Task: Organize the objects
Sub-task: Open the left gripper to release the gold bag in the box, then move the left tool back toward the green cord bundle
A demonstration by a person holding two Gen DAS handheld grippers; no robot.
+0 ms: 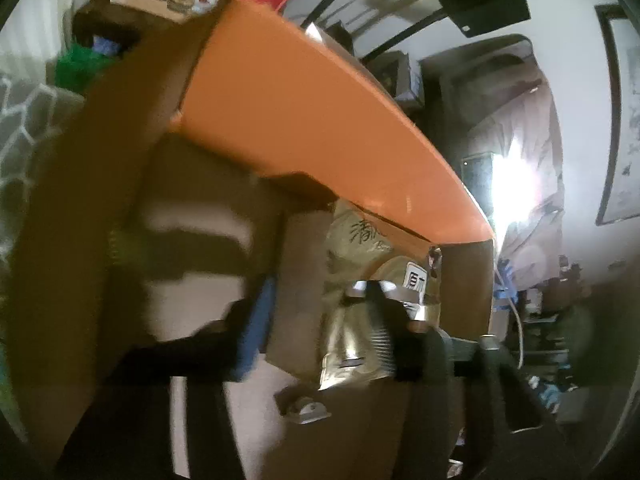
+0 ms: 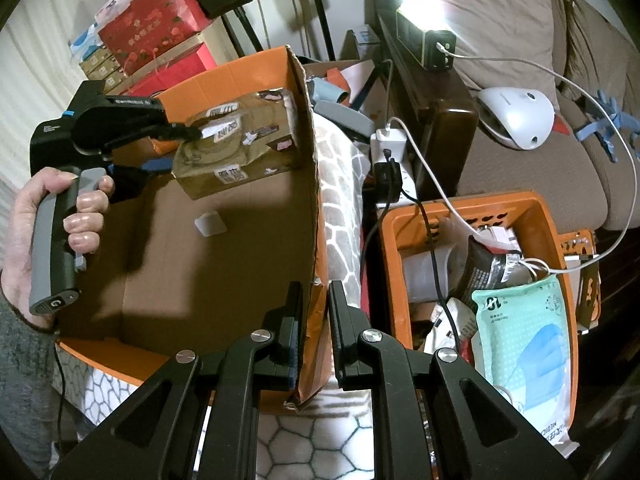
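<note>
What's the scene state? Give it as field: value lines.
left claw: shut on tissue pack, holding it inside the box
right claw: astride the cardboard box wall, one finger either side; grip on it unclear
cardboard box: open, orange outside; small white item on its floor
orange basket: right of the box, holds face mask pack
</note>
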